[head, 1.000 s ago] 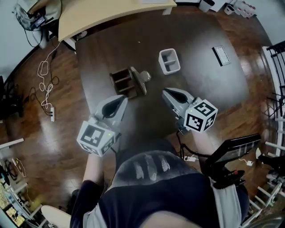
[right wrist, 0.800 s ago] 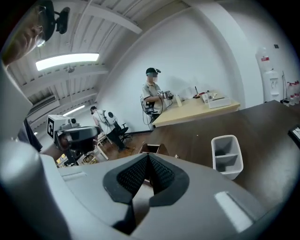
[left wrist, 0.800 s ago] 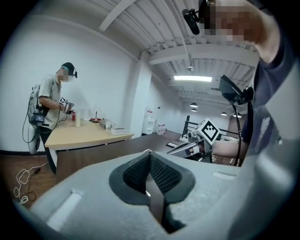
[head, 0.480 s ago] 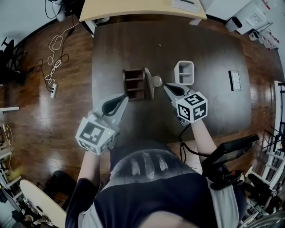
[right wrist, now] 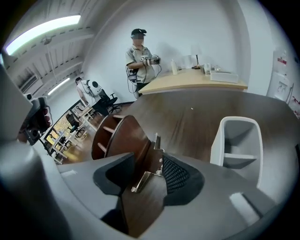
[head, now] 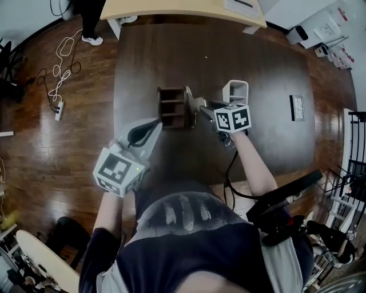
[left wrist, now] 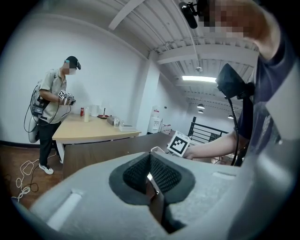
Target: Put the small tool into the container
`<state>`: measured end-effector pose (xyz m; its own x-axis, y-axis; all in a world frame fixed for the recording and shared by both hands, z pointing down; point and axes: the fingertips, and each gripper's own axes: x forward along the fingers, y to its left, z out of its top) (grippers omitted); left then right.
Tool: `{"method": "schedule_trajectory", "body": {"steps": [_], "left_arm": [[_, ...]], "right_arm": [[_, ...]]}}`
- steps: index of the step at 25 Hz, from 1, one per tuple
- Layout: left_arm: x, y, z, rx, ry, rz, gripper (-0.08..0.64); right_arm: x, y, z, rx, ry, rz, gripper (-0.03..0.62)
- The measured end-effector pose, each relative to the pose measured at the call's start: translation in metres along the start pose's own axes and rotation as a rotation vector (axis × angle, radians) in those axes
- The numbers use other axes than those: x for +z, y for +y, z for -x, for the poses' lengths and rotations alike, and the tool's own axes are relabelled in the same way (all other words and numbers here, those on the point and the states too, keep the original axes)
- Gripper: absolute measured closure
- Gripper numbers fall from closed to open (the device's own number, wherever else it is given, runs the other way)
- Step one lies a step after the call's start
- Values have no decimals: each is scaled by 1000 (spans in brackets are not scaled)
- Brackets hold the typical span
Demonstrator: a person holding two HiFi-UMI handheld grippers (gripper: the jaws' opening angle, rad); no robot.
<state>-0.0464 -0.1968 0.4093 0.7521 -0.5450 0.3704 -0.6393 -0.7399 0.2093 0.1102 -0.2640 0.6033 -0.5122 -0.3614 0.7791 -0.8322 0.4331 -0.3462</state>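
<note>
The small tool [head: 193, 105] is a silvery metal clip lying on the dark table against the brown wooden organiser [head: 171, 107]. My right gripper [head: 205, 110] points down at it, and its jaws have just been opening. In the right gripper view the clip [right wrist: 146, 176] lies between the pads of the right gripper [right wrist: 149, 159], and the left pad stands clear of it. The white two-compartment container [head: 234, 84] stands just right of that gripper, with its wall [right wrist: 218, 140] close by. My left gripper [head: 155, 125] hovers nearer me, its tips [left wrist: 149, 161] together.
The wooden organiser [right wrist: 117, 136] rises directly left of the clip. A small flat device [head: 297, 107] lies on the table's right side. A light wooden desk [head: 183, 7] stands beyond the far edge, with a person [left wrist: 54, 108] beside it. Cables [head: 57, 86] trail on the floor at the left.
My right gripper has moved forward and down to the clip beside the organiser. The left gripper has shifted only slightly forward.
</note>
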Motion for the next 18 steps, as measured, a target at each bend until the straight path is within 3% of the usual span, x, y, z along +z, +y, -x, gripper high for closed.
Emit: {"method": "schedule_trajectory", "body": {"steps": [8,14,18], "left_arm": [[-9,7,22,42,-17,45,560],[-8,9,28,70,-29,48,560],[-12,11,25,58,-15,58,560]], "right_arm": [[-22,-28,-42,-15,142,-87,405],[-21,-21,-50,86,133,-189,510],[-12,-1,-45,144,90,-199,570]]}}
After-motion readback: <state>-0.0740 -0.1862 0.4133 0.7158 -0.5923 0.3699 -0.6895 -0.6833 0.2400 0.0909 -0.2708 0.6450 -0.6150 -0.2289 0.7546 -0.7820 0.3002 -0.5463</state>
